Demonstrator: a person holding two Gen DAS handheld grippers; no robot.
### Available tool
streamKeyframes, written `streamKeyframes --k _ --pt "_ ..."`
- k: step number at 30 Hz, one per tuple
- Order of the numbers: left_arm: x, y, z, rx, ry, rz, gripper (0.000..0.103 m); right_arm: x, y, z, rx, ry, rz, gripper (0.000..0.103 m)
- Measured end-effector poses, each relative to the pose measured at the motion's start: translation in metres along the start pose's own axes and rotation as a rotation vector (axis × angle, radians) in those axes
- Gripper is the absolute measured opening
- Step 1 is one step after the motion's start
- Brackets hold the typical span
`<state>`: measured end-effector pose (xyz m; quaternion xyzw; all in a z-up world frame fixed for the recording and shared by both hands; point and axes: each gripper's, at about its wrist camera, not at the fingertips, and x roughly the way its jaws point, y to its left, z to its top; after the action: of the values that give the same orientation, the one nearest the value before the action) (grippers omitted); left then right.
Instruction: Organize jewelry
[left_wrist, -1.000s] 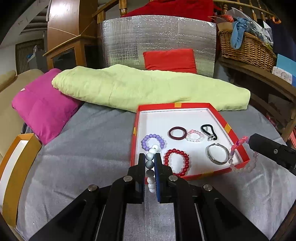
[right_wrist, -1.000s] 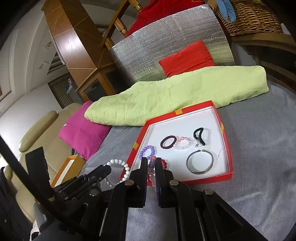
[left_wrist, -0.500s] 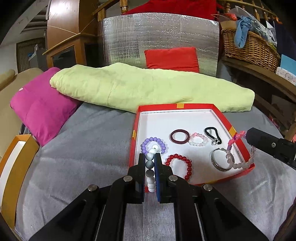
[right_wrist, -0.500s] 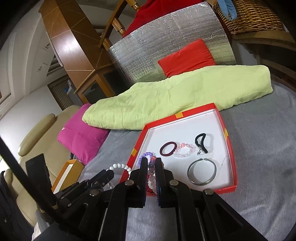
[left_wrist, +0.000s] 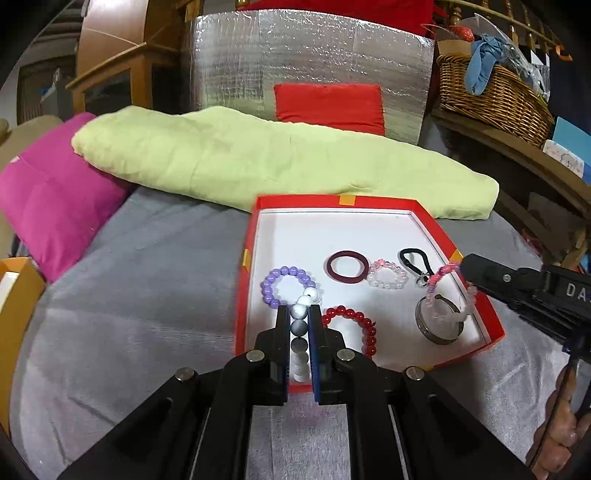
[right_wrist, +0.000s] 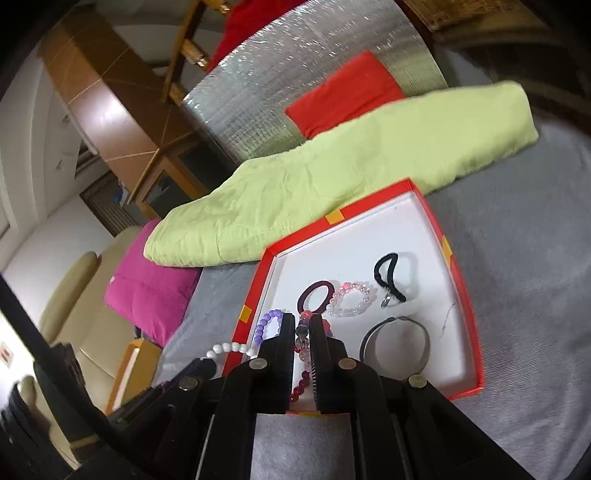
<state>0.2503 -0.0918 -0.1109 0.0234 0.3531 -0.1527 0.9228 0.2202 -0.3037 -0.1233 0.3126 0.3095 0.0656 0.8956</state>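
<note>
A red tray (left_wrist: 495, 325) with a white floor lies on the grey bed; it also shows in the right wrist view (right_wrist: 461, 288). In it lie a purple bead bracelet (left_wrist: 275, 282), a red bead bracelet (left_wrist: 364, 325), a maroon ring (left_wrist: 347, 266), a pale pink bead bracelet (left_wrist: 386, 275), a black hair tie (left_wrist: 415, 260) and a metal bangle (left_wrist: 439, 323). My left gripper (left_wrist: 299, 325) is shut on a white and grey bead bracelet (left_wrist: 300, 325) over the tray's near left corner. My right gripper (right_wrist: 303, 332) is shut on a pink and clear bead bracelet (left_wrist: 441, 277), which hangs over the bangle.
A lime green folded blanket (left_wrist: 258, 158) lies behind the tray, a magenta cushion (left_wrist: 48, 192) to the left. A red cushion (left_wrist: 328, 103) leans on a silver foil panel. A wicker basket (left_wrist: 491, 92) stands on a shelf at the right. An orange box (left_wrist: 14, 314) sits at the left edge.
Both grippers have moved forward over the tray with their bracelets. The pink bracelet has gone from outside the tray's right rim to above the metal bangle.
</note>
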Motion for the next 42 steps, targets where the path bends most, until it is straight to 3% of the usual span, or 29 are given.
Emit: streamKeyframes --k 3,12,19,20,22,23,24,25,26,31,37,42 --pt "0.009 -0.001 -0.001 0.007 0.018 -0.015 0.010 0.014 -0.004 0.001 0.050 0.016 0.031 0.008" --pt "0.029 0.000 -0.005 -0.005 0.065 -0.031 0.010 0.048 -0.002 -0.001 0.075 0.052 0.015 0.008" --pt "0.040 -0.001 -0.006 0.001 0.103 -0.003 0.010 0.060 -0.015 0.000 0.092 0.082 -0.044 0.012" --pt "0.040 -0.001 -0.006 0.005 0.107 0.001 0.012 0.060 -0.017 0.001 0.095 0.081 -0.058 0.012" --pt "0.041 -0.002 -0.006 0.004 0.119 0.004 0.032 0.057 -0.020 0.003 0.097 0.082 -0.068 0.014" --pt "0.040 -0.002 -0.006 0.002 0.118 0.006 0.037 0.054 -0.021 0.005 0.097 0.079 -0.075 0.018" --pt "0.039 -0.003 -0.006 0.003 0.113 0.016 0.046 0.051 -0.022 0.006 0.100 0.077 -0.081 0.028" --pt "0.037 -0.003 -0.005 0.006 0.105 0.028 0.049 0.048 -0.023 0.007 0.104 0.072 -0.082 0.042" --pt "0.035 -0.004 -0.005 0.012 0.096 0.037 0.049 0.042 -0.024 0.009 0.106 0.055 -0.085 0.046" --pt "0.017 -0.008 0.000 0.022 0.057 0.073 0.064 0.019 -0.017 0.015 0.050 0.038 -0.107 0.047" --pt "-0.016 -0.011 0.005 0.010 -0.007 0.146 0.078 -0.014 0.005 0.009 -0.101 0.057 -0.231 0.050" --pt "-0.047 -0.013 0.003 0.006 -0.042 0.186 0.085 -0.051 0.022 -0.002 -0.227 0.029 -0.317 0.062"
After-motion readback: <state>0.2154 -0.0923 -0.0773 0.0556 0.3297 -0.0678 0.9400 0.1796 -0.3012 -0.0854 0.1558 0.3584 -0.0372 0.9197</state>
